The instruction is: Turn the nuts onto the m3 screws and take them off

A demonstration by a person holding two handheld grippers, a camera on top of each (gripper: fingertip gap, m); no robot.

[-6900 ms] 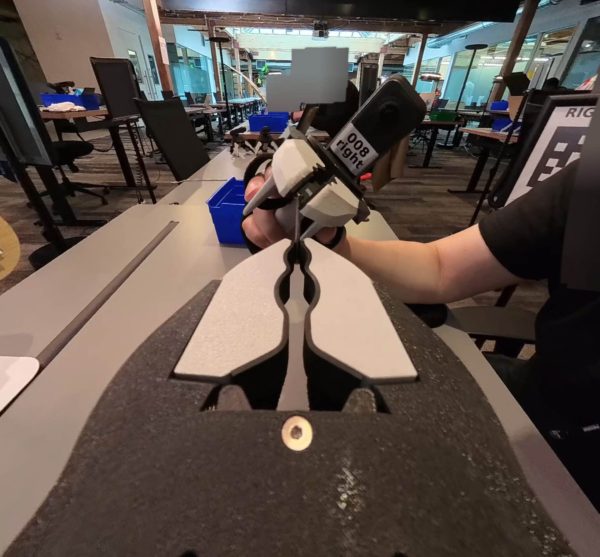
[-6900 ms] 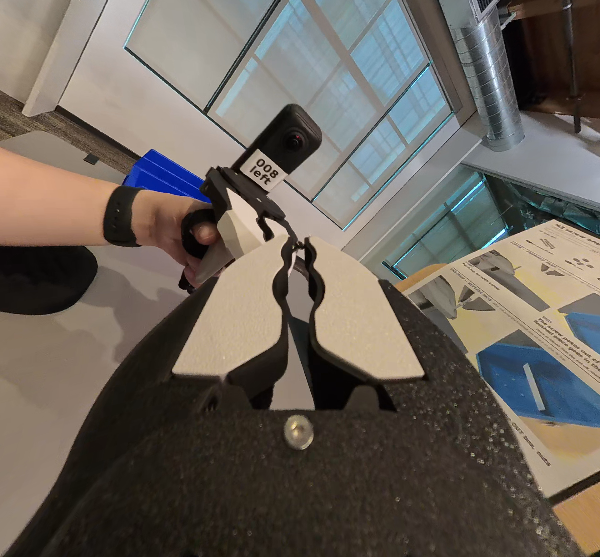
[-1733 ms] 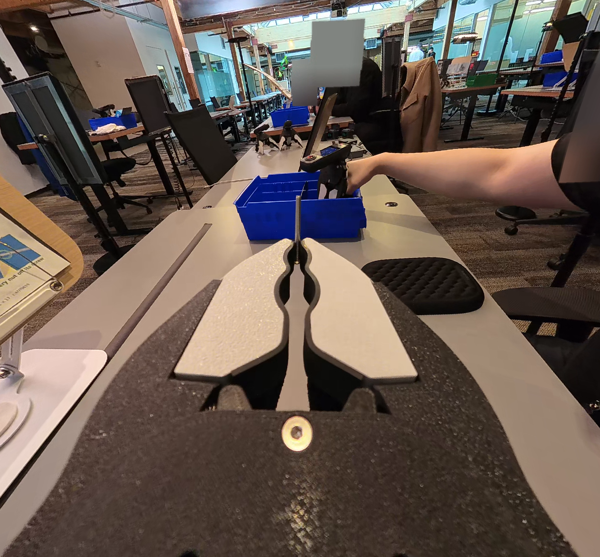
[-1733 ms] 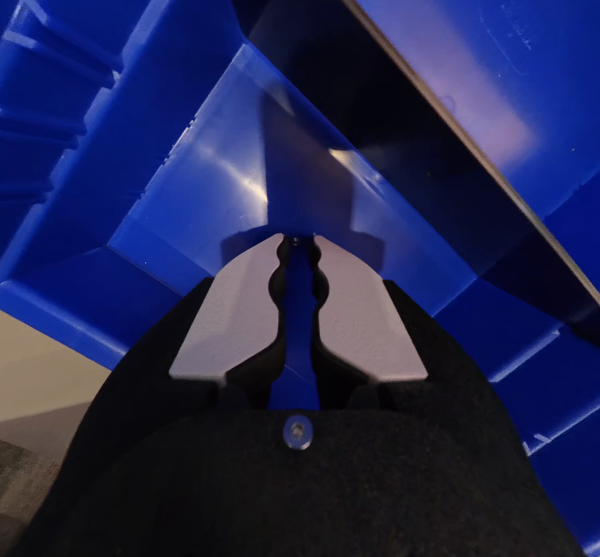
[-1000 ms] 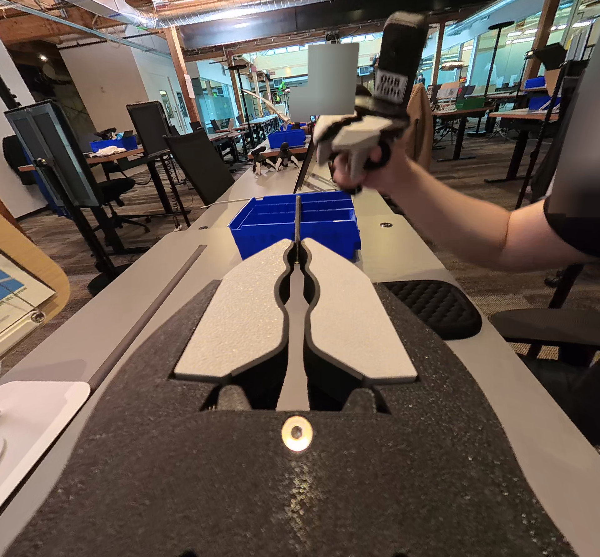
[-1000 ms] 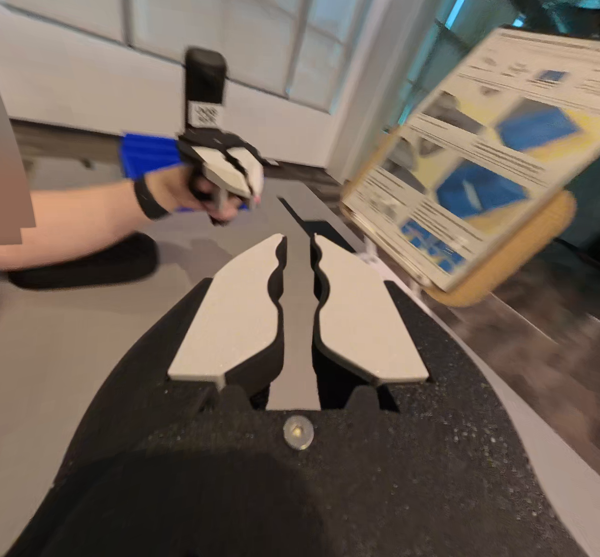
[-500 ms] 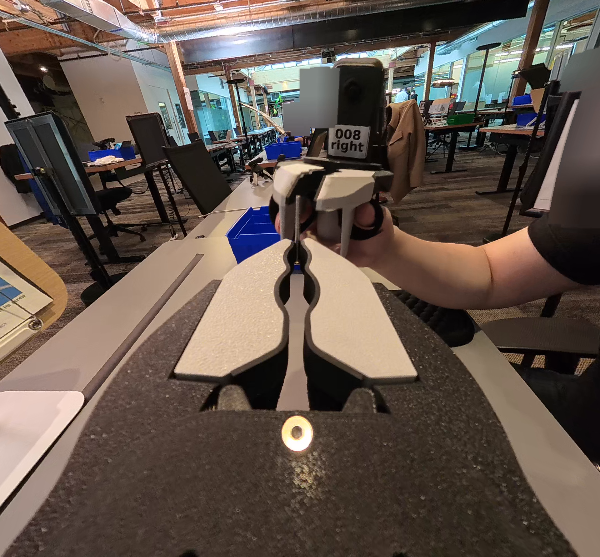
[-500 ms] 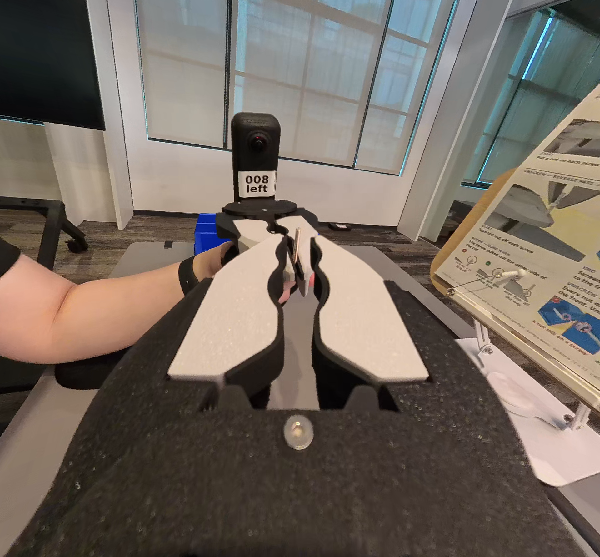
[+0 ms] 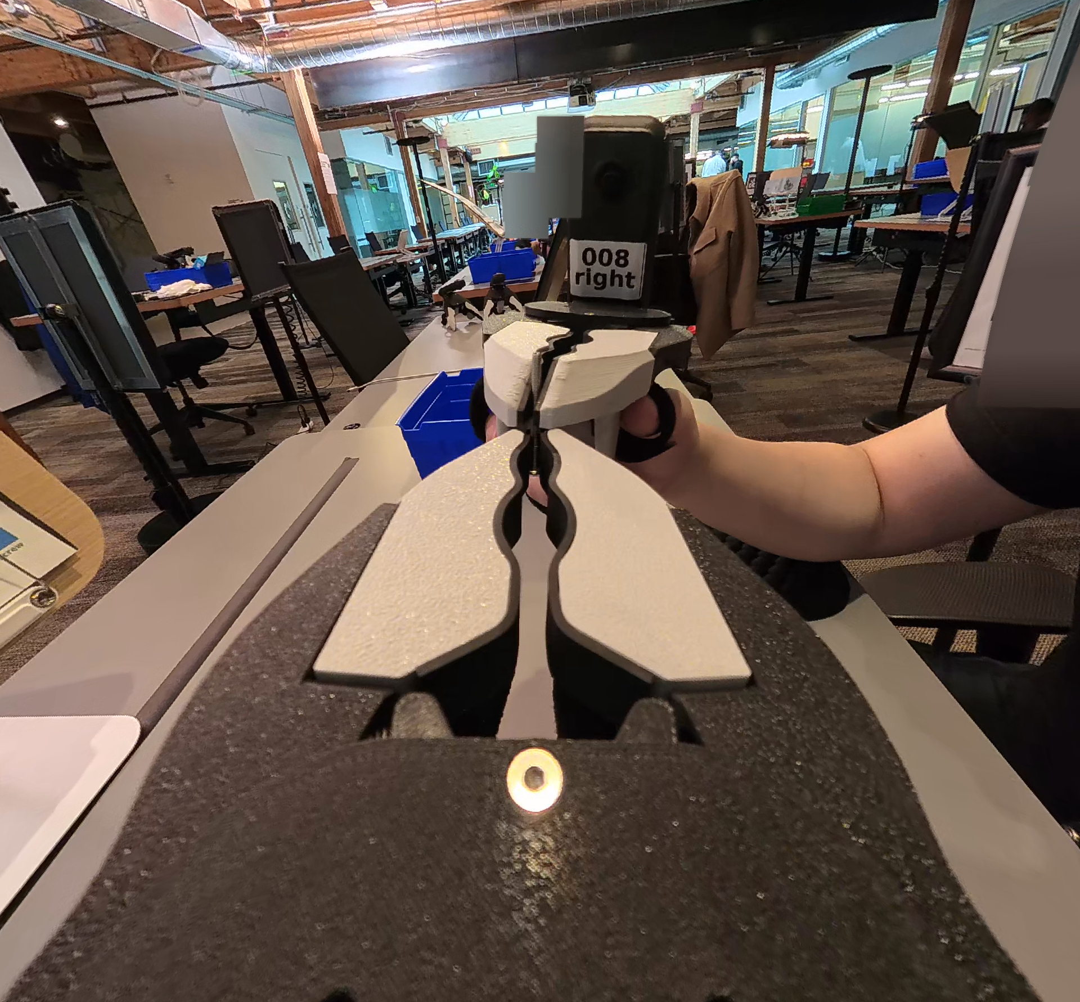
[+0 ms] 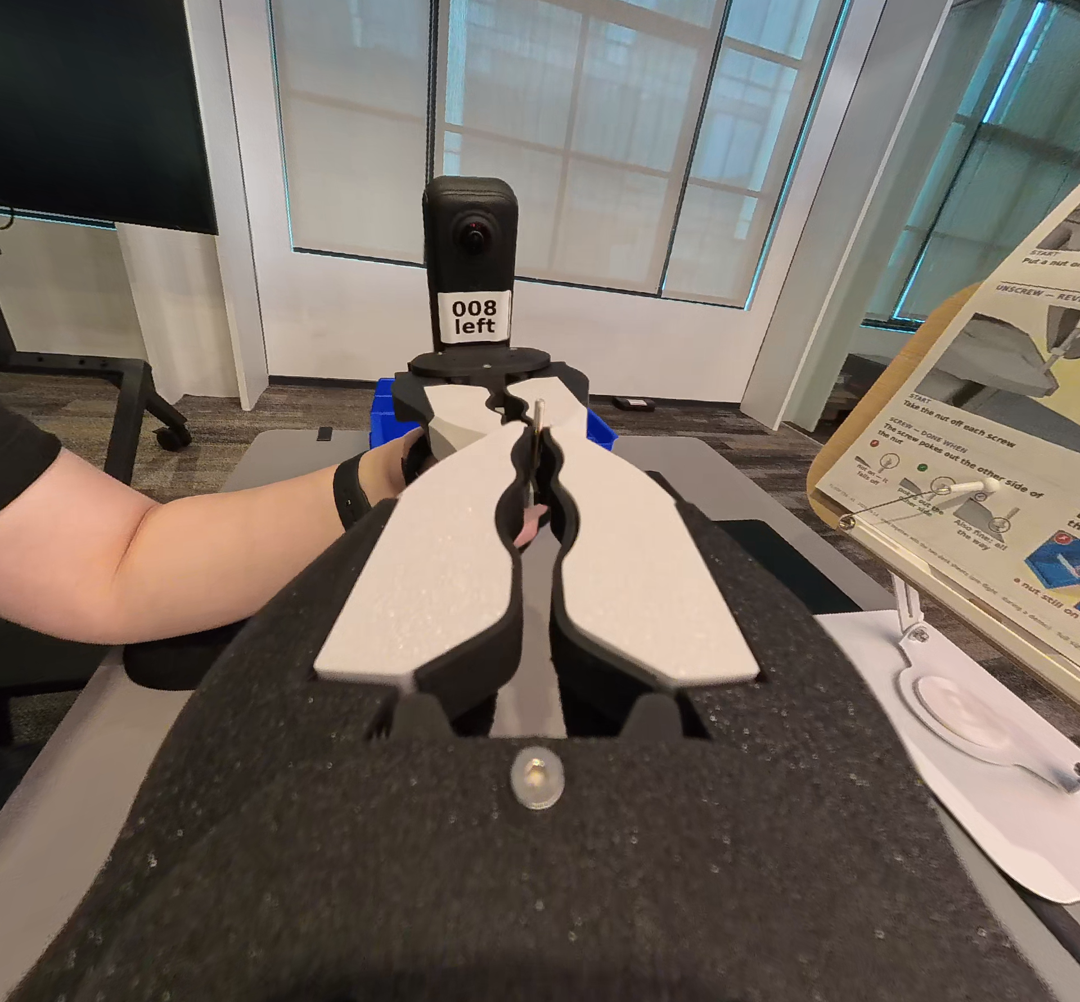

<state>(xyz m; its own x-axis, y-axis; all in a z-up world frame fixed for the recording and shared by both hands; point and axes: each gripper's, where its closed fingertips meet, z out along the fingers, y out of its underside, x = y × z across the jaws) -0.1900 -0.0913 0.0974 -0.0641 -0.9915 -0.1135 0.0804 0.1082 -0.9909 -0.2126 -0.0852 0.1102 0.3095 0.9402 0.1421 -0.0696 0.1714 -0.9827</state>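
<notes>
Facing tip to tip at frame centre, the left gripper (image 9: 535,439) and right gripper (image 10: 535,436) both pinch one thin metal rod (image 10: 538,416). Behind them a blue bin (image 9: 435,418) sits on the grey bench (image 9: 327,483).

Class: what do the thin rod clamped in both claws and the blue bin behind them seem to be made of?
Thin rod: apparently metal, silvery and glinting, both claws shut on it. Blue bin: likely moulded plastic, uniformly coloured, slightly glossy, with thin walls.
</notes>
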